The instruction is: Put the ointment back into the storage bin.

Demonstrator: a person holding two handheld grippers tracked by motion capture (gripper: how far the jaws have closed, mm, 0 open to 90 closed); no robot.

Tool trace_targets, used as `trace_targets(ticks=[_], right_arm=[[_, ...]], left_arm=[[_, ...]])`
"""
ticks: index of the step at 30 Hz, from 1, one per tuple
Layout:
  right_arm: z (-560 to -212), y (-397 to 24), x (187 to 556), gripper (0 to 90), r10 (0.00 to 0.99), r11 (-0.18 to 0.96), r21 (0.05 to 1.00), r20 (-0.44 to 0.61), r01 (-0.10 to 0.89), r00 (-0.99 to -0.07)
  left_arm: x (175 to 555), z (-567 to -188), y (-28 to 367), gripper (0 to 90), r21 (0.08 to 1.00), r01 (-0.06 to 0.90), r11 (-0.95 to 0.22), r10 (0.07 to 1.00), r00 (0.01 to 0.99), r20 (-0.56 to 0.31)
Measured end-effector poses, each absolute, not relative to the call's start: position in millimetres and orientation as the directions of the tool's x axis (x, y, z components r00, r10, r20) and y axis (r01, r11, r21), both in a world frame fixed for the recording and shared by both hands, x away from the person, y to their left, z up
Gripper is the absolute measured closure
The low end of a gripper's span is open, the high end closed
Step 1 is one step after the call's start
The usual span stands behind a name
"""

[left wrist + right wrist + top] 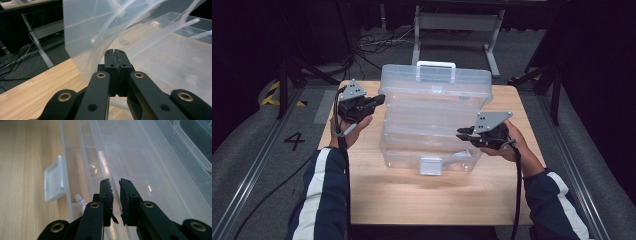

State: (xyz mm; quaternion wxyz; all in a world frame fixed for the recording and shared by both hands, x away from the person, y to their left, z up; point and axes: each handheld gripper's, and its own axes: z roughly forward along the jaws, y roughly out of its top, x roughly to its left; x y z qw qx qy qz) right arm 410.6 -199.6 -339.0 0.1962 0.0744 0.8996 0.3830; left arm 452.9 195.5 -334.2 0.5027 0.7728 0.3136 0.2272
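My left hand-held gripper (374,102): jaws pressed together at left edge of raised lid of clear plastic hinged storage box (434,117), propping lid. Box sits mid light wooden tabletop (437,195). My right hand-held gripper (463,134): narrow gap, pinching thin clear rim at right, steadying box.
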Motion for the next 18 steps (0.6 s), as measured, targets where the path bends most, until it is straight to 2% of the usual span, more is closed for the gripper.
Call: trace_targets(ticks=[18], right_arm=[[-343, -233, 393, 82.2, 0.327, 0.678, 0.735, -0.274, 0.022, -0.904]], left_arm=[[426, -347, 192, 90.0, 0.899, 0.225, -0.376, 0.645, 0.760, 0.079]])
